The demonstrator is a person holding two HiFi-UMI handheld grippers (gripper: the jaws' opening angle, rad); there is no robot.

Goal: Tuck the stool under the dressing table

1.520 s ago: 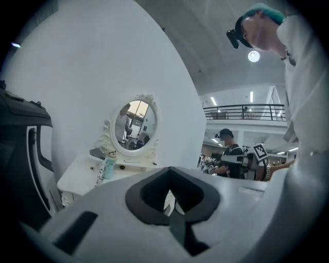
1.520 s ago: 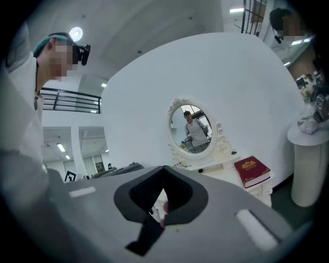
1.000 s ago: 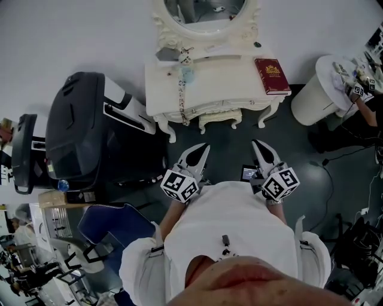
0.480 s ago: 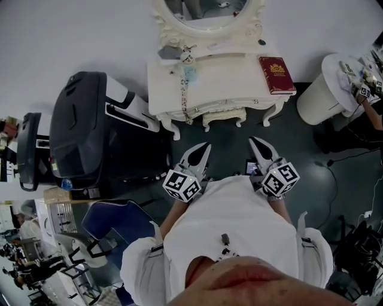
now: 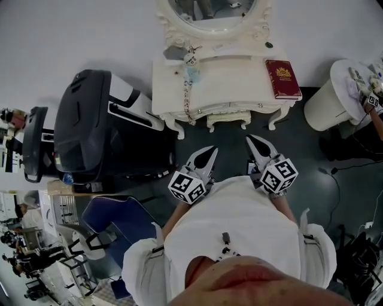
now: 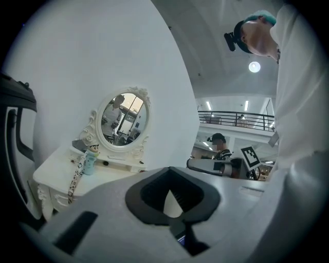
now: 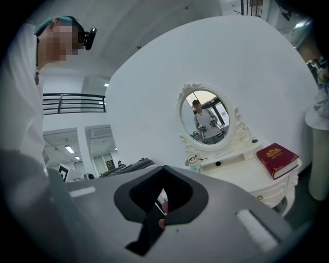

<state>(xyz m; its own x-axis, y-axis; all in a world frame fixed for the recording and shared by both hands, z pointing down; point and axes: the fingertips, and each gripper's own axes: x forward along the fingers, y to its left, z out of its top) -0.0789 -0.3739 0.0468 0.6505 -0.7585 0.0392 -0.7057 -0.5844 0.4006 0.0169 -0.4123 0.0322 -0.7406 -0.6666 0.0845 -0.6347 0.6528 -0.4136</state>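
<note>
white stool (image 5: 227, 121) tucked under dressing table (image 5: 233, 83), with left gripper (image 5: 210, 152) and right gripper (image 5: 252, 140) closed tight, empty, nearby.

This is a staged bedroom corner inside a large lab or research hall, not a home. An ornate white dressing table (image 5: 239, 89) with an oval mirror (image 5: 209, 9) stands against a bare curved white partition (image 5: 78, 36). Beyond the partition, the gripper views show a high ceiling with lights (image 6: 254, 67), a railed mezzanine (image 6: 236, 119) and another person (image 6: 220, 146), while the head view shows a blue office chair (image 5: 111, 221) amid equipment.
</note>
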